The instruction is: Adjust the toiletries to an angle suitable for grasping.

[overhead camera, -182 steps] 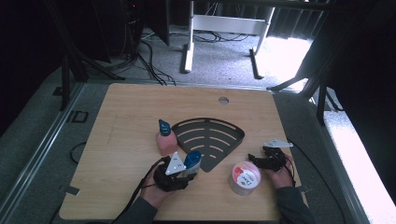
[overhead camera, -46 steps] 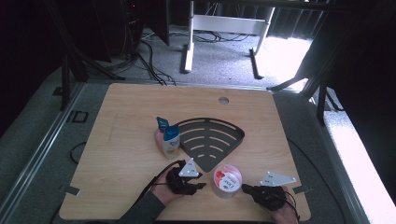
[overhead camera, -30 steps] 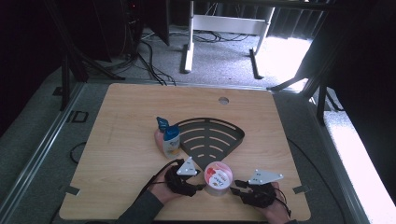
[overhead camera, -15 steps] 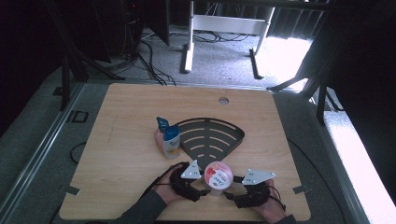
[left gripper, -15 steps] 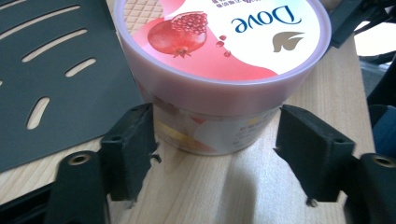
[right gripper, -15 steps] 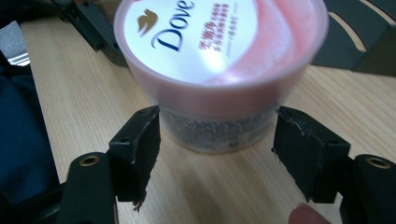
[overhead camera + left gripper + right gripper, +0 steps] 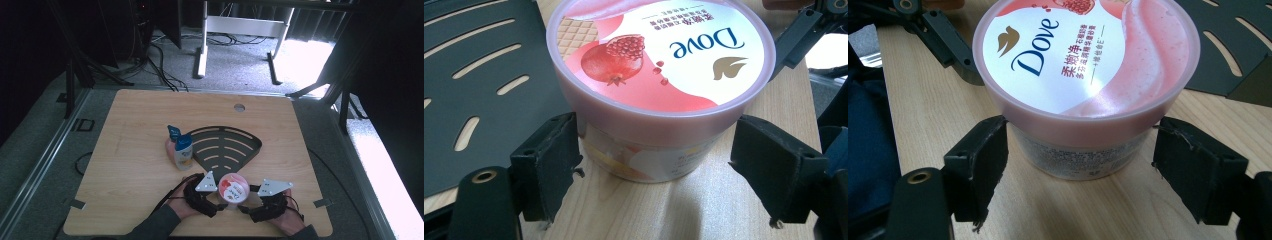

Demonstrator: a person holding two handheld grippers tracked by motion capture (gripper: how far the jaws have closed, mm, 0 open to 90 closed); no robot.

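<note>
Surroundings: a light wooden table [image 7: 130, 150] carries a black fan-shaped slotted tray [image 7: 225, 150] at its middle. Just left of the tray stand a white bottle with a blue cap [image 7: 183, 152] and a pink bottle [image 7: 170, 149] behind it, touching or nearly so. A round hole [image 7: 239, 107] sits near the table's far edge.
Tub position: a round pink plastic tub with a white-and-pink "Dove" lid [image 7: 233, 187] stands on the table near the front edge, just in front of the tray's point, well apart from the bottles.
Obstructions: the tray edge lies close behind the tub in both gripper views; nothing stands between the tub and either gripper.
Tub axis: upright, lid up and level, base flat on the wood. Being round, it has no long axis across the table; its axis runs vertically.
Lid print: in the right gripper view the "Dove" lettering reads upright; in the left gripper view it reads upside down.
Left gripper [image 7: 654, 165]: jaws apart and just been opening; the tub sits between them. The left pad is close to or grazing the wall, the right pad shows a clear gap. No clamping.
Right gripper [image 7: 1080, 165]: jaws apart, also just been opening; the tub sits between them, with a gap at the right pad and the left pad right beside the wall.
Arrangement: the grippers flank the tub from opposite sides, each held in a hand [image 7: 180, 207] at the table's near edge.
</note>
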